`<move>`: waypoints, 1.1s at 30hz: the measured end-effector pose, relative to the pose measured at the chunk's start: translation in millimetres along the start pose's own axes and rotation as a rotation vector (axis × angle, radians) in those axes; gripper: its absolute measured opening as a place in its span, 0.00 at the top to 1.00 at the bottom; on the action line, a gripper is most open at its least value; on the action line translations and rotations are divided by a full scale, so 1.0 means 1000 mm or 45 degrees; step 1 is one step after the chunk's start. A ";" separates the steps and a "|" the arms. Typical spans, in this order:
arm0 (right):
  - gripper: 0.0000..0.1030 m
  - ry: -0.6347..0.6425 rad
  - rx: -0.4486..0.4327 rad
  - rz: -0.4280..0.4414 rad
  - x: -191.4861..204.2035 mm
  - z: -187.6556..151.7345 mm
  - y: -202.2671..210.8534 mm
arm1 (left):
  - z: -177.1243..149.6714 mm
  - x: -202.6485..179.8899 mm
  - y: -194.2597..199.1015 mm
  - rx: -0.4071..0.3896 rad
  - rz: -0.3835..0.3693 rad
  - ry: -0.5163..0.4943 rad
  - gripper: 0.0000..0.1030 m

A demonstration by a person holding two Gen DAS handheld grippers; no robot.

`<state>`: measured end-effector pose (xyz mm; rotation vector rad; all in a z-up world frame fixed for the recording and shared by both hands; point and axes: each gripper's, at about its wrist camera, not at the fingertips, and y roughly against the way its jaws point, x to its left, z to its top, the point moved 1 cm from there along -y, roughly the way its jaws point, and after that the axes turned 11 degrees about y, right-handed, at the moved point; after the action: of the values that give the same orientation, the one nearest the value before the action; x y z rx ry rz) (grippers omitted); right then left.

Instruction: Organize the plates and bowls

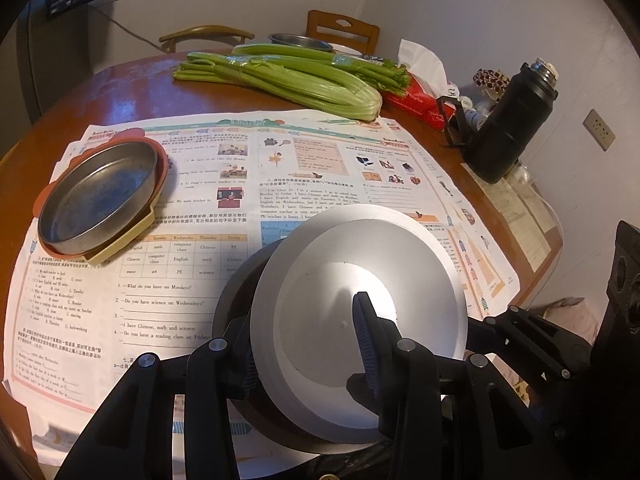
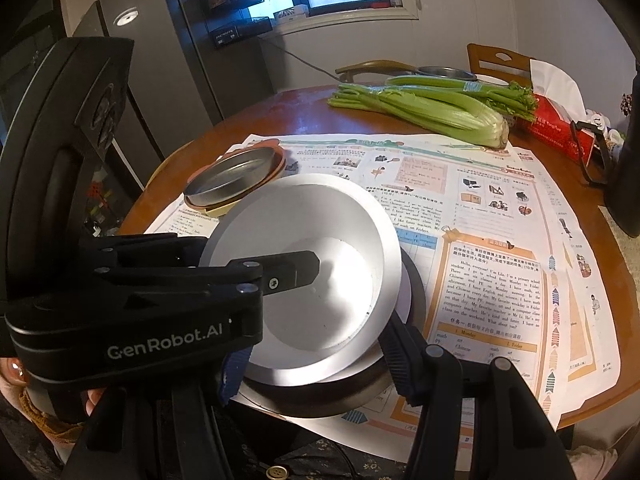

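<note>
**A:** Bowl (image 1: 360,320) first: where does it sit?

**B:** White, near the front edge of the round tabletop (image 1: 120,92), tipped so its mouth faces the person. It rests on a dark plate (image 2: 416,292), over the spread worksheet paper (image 1: 320,168). Nothing is in it except a tool finger.

**A:** Who holds it?

**B:** The left tool (image 1: 312,344) pinches its wall, one finger (image 1: 366,328) inside and the other outside. The right tool (image 2: 316,360) is closed on the dark plate's near rim, one finger at each side.

**A:** Other dishes?

**B:** An empty steel pan (image 1: 100,196) lies nested in an orange plate (image 1: 162,164), over a yellow one, at the paper's left edge.

**A:** Room to move?

**B:** Printed paper between the bowl and the pan is bare. Celery (image 1: 288,76), a red tissue box (image 1: 420,100) and a black flask (image 1: 512,120) crowd the far and right sides.
</note>
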<state>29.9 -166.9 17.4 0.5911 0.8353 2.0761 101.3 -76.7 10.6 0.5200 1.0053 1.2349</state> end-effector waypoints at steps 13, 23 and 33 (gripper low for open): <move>0.42 -0.010 -0.010 -0.013 -0.004 -0.001 0.003 | 0.000 0.007 0.000 -0.005 0.024 0.018 0.59; 0.42 -0.018 -0.032 -0.052 -0.010 -0.001 0.011 | 0.003 0.019 0.006 -0.036 0.046 0.050 0.58; 0.42 -0.115 -0.006 -0.060 -0.033 -0.006 0.009 | 0.000 0.033 0.004 -0.018 0.039 0.096 0.58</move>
<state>40.2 -199.9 16.6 0.6518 0.7852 1.9935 99.4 -44.2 2.4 0.4824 1.0551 1.2960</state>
